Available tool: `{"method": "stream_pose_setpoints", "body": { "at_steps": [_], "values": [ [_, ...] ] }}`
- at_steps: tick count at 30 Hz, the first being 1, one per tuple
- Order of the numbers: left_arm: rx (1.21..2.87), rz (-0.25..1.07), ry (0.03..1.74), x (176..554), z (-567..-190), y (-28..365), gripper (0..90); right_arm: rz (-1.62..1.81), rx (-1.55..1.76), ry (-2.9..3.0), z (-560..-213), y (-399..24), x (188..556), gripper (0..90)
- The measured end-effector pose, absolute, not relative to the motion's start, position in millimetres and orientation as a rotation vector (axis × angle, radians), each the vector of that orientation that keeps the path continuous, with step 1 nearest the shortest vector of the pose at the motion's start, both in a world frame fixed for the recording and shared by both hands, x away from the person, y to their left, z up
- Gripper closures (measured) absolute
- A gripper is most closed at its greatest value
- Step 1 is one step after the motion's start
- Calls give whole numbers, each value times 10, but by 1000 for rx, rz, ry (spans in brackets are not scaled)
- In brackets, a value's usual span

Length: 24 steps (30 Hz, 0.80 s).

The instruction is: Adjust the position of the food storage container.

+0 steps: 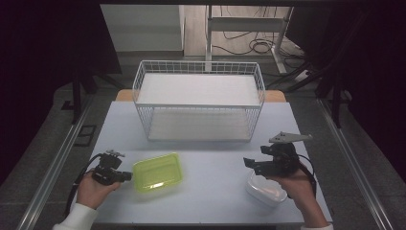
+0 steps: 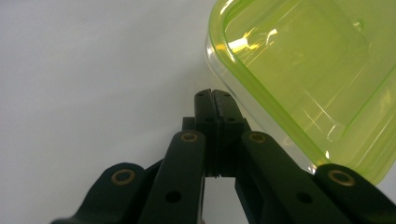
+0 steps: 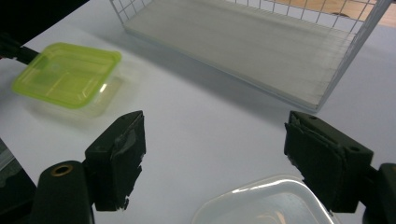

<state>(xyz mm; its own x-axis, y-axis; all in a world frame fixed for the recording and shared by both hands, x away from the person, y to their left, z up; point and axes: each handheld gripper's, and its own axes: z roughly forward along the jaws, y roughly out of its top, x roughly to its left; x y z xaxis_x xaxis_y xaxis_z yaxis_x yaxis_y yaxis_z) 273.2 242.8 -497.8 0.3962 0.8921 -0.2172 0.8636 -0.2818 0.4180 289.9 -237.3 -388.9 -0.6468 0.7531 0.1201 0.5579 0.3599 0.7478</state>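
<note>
A translucent lime-green container [image 1: 157, 172] lies on the table at the front left. My left gripper [image 1: 127, 176] sits just left of it, a hand around its body. In the left gripper view the jaws [image 2: 215, 96] are shut with nothing between them, their tips right beside the green container's rim [image 2: 303, 70]. At the front right a white lidded container [image 1: 265, 188] rests on the table. My right gripper [image 1: 247, 163] hovers over it, pointing left. Seen from the right gripper view, that gripper [image 3: 219, 158] stands wide open above the white container [image 3: 266, 200], with the green container [image 3: 65, 74] farther off.
A white wire two-tier rack [image 1: 198, 100] stands at the back centre of the pale table [image 1: 210, 163]; its lower shelf [image 3: 261, 46] faces the grippers. Bare tabletop separates the two containers. Dark floor, cables and table legs lie beyond the table.
</note>
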Motion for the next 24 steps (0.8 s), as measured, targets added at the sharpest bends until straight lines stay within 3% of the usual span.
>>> {"method": "stream_pose_setpoints", "body": {
  "at_steps": [19,24],
  "values": [
    [2220,45,1415,3092,-5004,1795,900,1182,1154,2390,-3832,-2272,2831,205],
    [2206,70,1414,3091,-5008,1789,900,1179,1159,2385,-3837,-2271,2831,205]
  ]
}}
